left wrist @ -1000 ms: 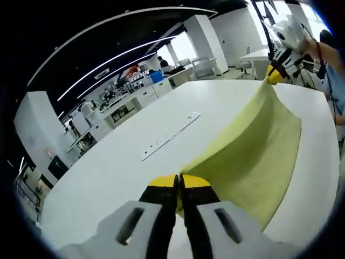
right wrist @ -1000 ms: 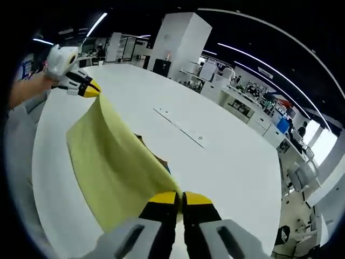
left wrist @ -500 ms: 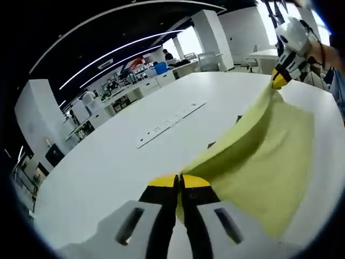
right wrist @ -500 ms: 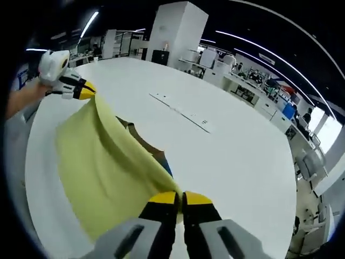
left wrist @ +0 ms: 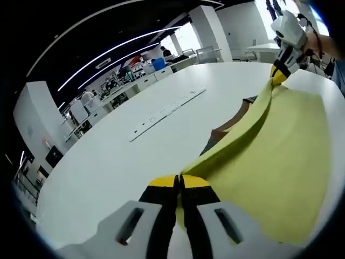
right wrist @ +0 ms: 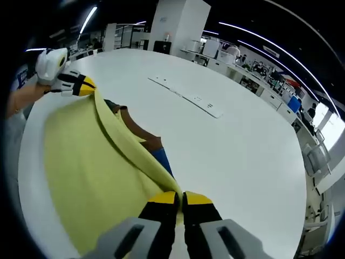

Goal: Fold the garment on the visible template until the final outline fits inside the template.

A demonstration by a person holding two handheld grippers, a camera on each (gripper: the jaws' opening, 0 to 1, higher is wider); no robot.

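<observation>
left gripper (left wrist: 179, 182) pinching yellow garment (left wrist: 280, 162) edge | right gripper (right wrist: 179, 198) pinching its other corner | cloth soft, smooth, stretched over white table (right wrist: 242, 156) | brown-blue fabric (right wrist: 145, 141) beneath

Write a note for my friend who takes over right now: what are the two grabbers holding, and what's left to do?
Left gripper: jaws shut on one corner of the yellow garment.
Right gripper: jaws shut on the other corner of the same edge.
The garment hangs stretched between them above the white table. Brown and blue pieces lie on the table under the raised edge; whether they are the template cannot be told.
Done: one edge gripped and lifted.
Left: carry the edge over, lay the fold down, and check the outline against the template.
</observation>
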